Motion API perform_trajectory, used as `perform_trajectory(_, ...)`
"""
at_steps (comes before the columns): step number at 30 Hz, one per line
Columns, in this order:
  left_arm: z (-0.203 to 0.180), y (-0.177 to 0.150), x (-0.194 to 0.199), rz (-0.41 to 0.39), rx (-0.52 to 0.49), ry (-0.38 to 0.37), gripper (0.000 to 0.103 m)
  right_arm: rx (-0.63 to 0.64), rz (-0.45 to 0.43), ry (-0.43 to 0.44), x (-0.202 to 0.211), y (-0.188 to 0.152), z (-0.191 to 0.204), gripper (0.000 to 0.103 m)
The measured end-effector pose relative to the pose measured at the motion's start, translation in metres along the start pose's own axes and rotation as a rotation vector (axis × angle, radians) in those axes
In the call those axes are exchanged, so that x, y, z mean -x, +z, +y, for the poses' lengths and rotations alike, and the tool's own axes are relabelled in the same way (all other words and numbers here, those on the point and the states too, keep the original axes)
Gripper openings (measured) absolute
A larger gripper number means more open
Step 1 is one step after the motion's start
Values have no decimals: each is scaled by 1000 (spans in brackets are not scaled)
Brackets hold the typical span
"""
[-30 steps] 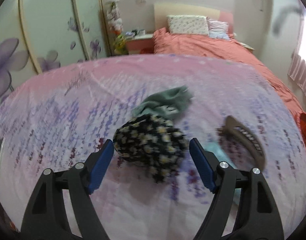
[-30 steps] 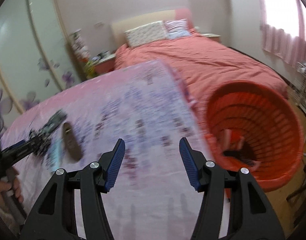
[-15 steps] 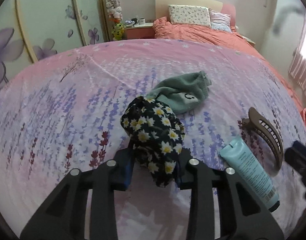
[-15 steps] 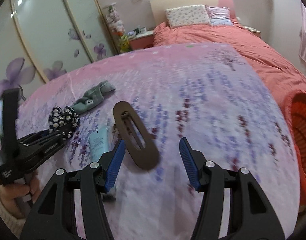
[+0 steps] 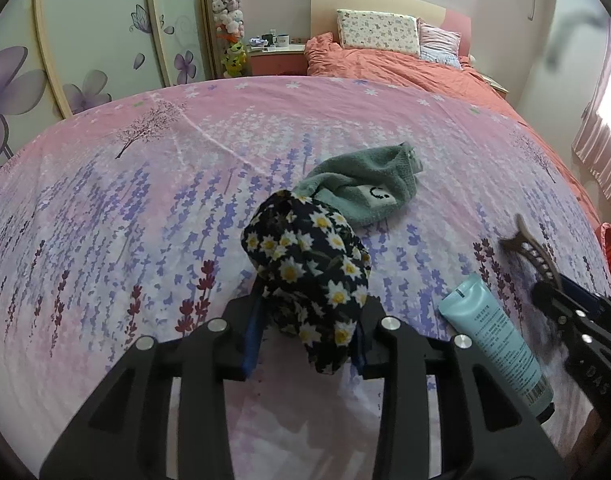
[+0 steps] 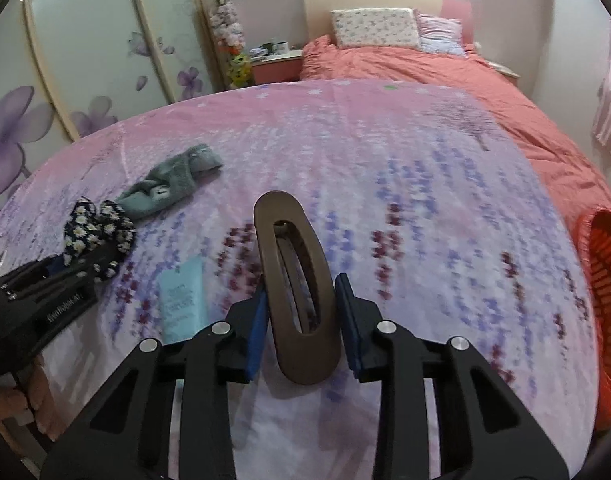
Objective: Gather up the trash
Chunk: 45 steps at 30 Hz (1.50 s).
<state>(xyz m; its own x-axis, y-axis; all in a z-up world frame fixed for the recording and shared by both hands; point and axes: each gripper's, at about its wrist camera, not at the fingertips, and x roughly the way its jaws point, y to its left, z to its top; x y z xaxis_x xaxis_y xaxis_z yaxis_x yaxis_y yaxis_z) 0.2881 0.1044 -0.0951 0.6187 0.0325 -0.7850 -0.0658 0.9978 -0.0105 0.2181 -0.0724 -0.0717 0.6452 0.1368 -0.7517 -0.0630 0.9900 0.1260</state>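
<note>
Near the front edge of the bed [image 5: 153, 184], the left gripper [image 5: 305, 340] is clamped on the daisy-print scrunchie [image 5: 305, 268], and the right gripper [image 6: 301, 320] pinches the brown hair clip [image 6: 297, 292], long axis pointing away along its fingers. Beyond the bed's right edge sits the orange basket [image 6: 603, 264], nearer the right gripper, so that drop likely comes first.

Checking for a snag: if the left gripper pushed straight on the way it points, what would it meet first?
Probably the green cloth. The left gripper, shut on the floral scrunchie, points right at it; depth is unclear, so it might pass above.
</note>
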Motion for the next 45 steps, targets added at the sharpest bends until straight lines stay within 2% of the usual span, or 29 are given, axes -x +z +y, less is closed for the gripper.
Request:
perform_trajectory(9,0,0,0,0,-3,4,36,-73,-86,-249,34,-13,-48,27)
perform_trajectory(10,0,0,0,0,-4,5,36,-69,-84,-241,35,-14,-50,27)
perform_trajectory(12,-1,-1,0,0,-4,6,36,-63,-60,-164,35,-16,-49,29)
perform_trajectory(14,-1,-1,1,0,-4,6,36,-80,-48,-58,35,-14,-50,45)
perform_trajectory(15,-1,-1,0,1,-3,6,37,-95,-56,-37,36,-13,-51,53)
perform_trajectory(18,-1,-1,0,0,-4,6,37,-121,-70,-8,35,-9,-54,55)
perform_trajectory(25,-1,-1,1,0,-3,6,37,-136,-35,-6,23,-9,-55,55)
perform_trajectory(30,-2,-1,1,0,-3,7,37,-115,-55,-10,27,-16,-47,55)
perform_trajectory(36,-2,-1,1,1,-3,7,37,-105,-24,-39,17,-15,-45,43)
perform_trajectory(43,-2,-1,1,1,-3,7,37,-147,-15,-26,15,-14,-56,42)
perform_trajectory(45,-2,-1,1,1,-3,8,37,-147,-15,-25,14,-14,-56,33)
